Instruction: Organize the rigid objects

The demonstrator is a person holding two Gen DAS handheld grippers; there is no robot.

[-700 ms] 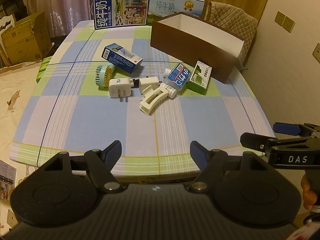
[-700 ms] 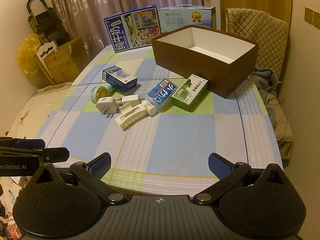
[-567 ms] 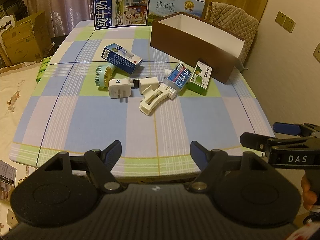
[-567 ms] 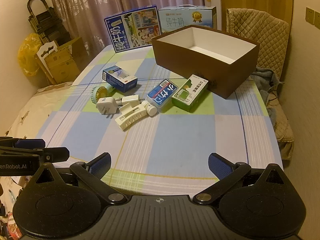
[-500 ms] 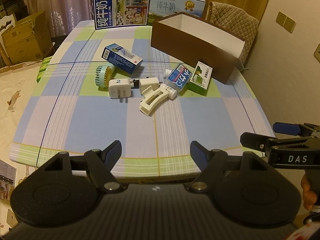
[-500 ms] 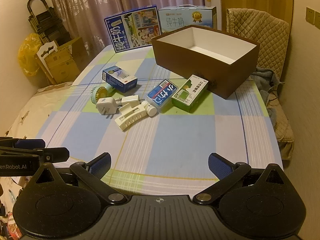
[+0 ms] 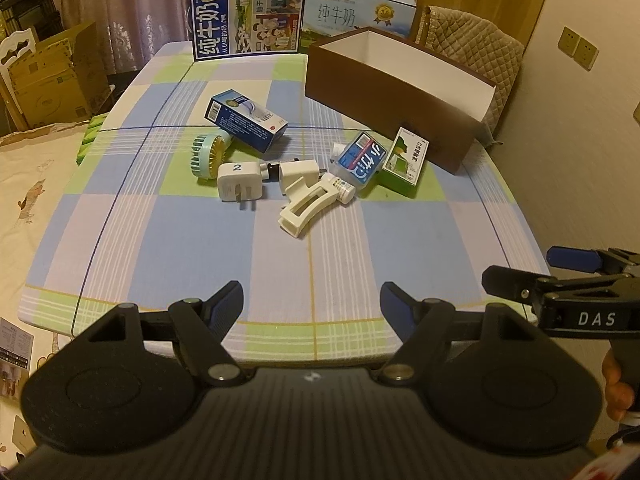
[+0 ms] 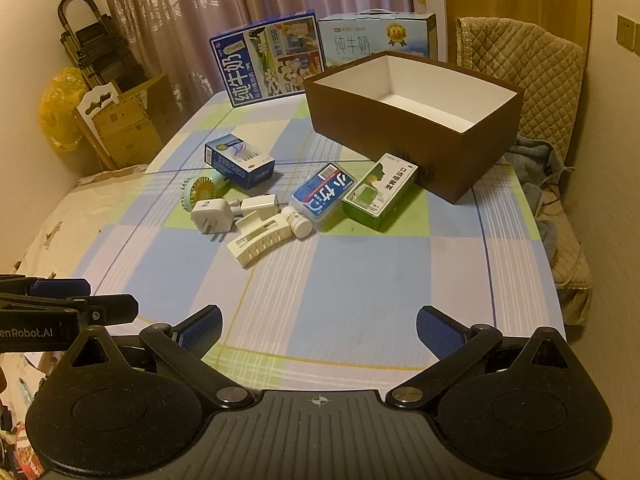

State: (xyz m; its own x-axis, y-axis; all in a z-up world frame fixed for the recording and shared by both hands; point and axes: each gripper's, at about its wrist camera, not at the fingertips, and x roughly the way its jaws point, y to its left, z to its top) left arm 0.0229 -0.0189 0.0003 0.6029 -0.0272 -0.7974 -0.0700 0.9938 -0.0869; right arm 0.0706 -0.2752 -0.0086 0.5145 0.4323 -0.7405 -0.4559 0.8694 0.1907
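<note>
**Both tongs wide and empty at the table's near edge**

Left tongs (image 7: pixel 311 300) and right tongs (image 8: pixel 319 326) spread wide, gripping nothing, hovering above the near edge of the checked table (image 7: pixel 200 248). Clustered mid-table: blue box (image 7: pixel 246 119), small fan (image 7: pixel 209 153), white plug (image 7: pixel 239 181), white clip (image 7: pixel 310 210), blue case (image 7: pixel 362 161), green box (image 7: pixel 404 158). Open brown box (image 8: pixel 412 120) toward the far right corner, touching the green box.

Checked-cloth table (image 7: pixel 192 240), brown open box (image 8: pixel 400 128), small cartons (image 8: pixel 376 190), chargers (image 7: pixel 240 180), mini fan (image 7: pixel 210 152), milk cartons (image 7: pixel 246 16)
</note>
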